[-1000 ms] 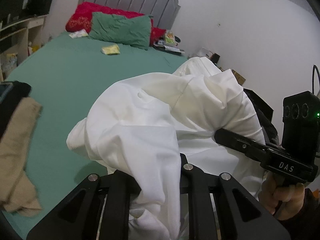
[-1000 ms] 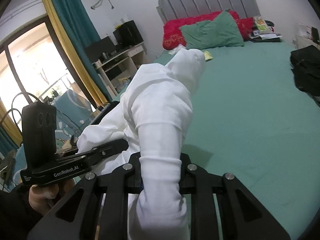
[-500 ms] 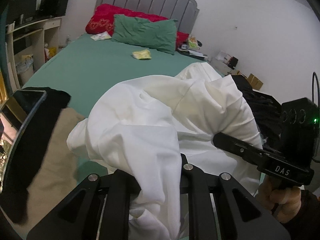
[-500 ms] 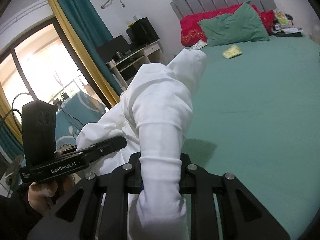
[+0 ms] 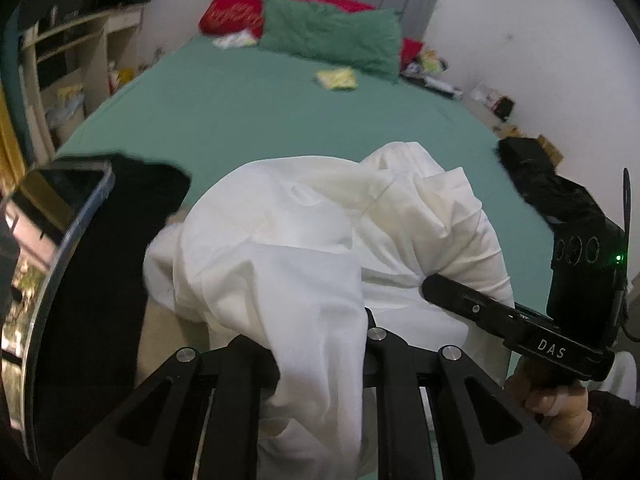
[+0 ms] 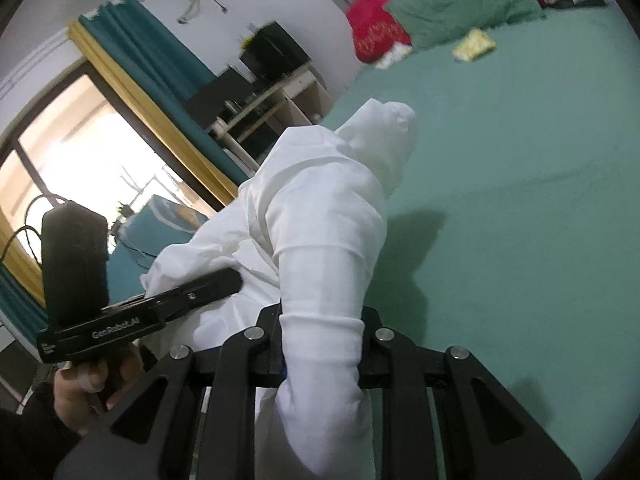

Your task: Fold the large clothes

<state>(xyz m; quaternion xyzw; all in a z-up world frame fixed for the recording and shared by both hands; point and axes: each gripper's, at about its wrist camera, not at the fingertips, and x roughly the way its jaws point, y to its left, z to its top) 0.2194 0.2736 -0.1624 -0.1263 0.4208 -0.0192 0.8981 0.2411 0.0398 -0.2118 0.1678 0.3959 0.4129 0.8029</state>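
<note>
A large white garment hangs bunched in the air over the near end of a green bed. My left gripper is shut on one fold of it, and the cloth spills down between its jaws. My right gripper is shut on a white sleeve of the same garment. In the left wrist view the right gripper enters from the right, held by a hand. In the right wrist view the left gripper reaches in from the left. The fingertips are buried in cloth.
Green and red pillows lie at the headboard, with a small yellow item on the sheet. A black garment lies at the bed's right edge, dark and beige clothes at the near left. Shelves and a curtained window stand to the left.
Both grippers have moved forward and down over the bed with the white garment still held. The dark clothes at the left now fill more of the left wrist view.
</note>
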